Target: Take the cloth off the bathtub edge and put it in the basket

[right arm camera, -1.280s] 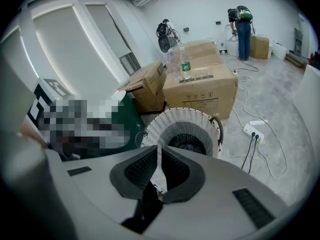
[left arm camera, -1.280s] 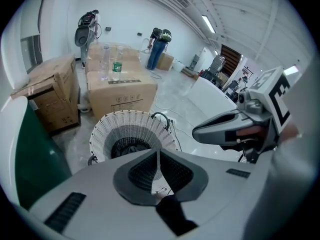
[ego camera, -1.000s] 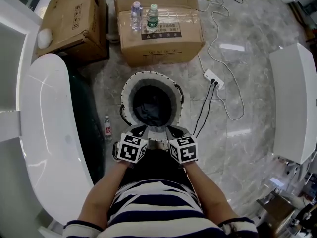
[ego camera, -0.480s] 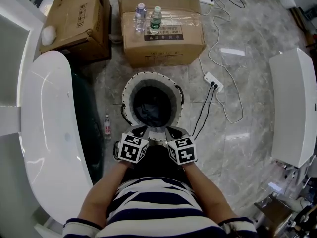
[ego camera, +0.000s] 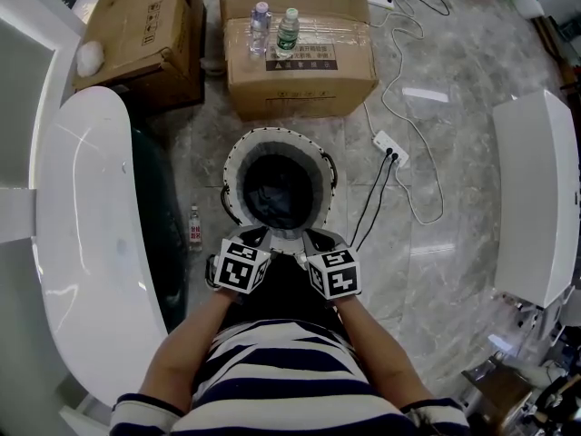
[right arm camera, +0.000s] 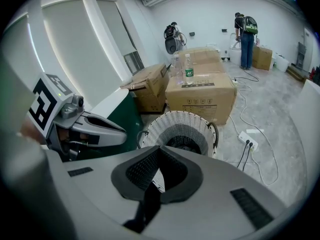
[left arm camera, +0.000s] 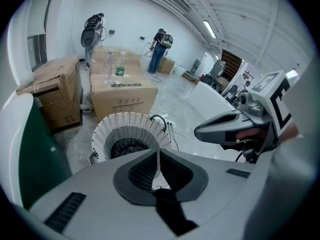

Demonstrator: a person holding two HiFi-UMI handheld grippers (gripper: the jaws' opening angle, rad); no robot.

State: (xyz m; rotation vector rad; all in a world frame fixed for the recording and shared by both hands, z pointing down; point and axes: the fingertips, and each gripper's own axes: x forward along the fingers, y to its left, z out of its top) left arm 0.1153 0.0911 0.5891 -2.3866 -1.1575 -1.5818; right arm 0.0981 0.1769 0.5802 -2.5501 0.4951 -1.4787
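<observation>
The white woven basket (ego camera: 234, 157) stands on the floor right in front of me, with a dark cloth (ego camera: 277, 193) lying inside it. My left gripper (ego camera: 257, 237) and right gripper (ego camera: 313, 238) hover side by side just above the basket's near rim, both shut with nothing in them. The white bathtub (ego camera: 82, 243) with its dark green side runs along the left. In the left gripper view the shut jaws (left arm camera: 158, 154) point at the basket (left arm camera: 115, 129). In the right gripper view the shut jaws (right arm camera: 159, 154) face the basket (right arm camera: 175, 121).
Two cardboard boxes (ego camera: 300, 53) sit behind the basket, one carrying two bottles (ego camera: 287, 33). A power strip (ego camera: 390, 148) with cables trails on the floor at right. A small bottle (ego camera: 193, 227) stands by the tub. A white fixture (ego camera: 536, 198) is at right.
The head view has shifted slightly. Both grippers stay shut in the same spot over the basket's near rim.
</observation>
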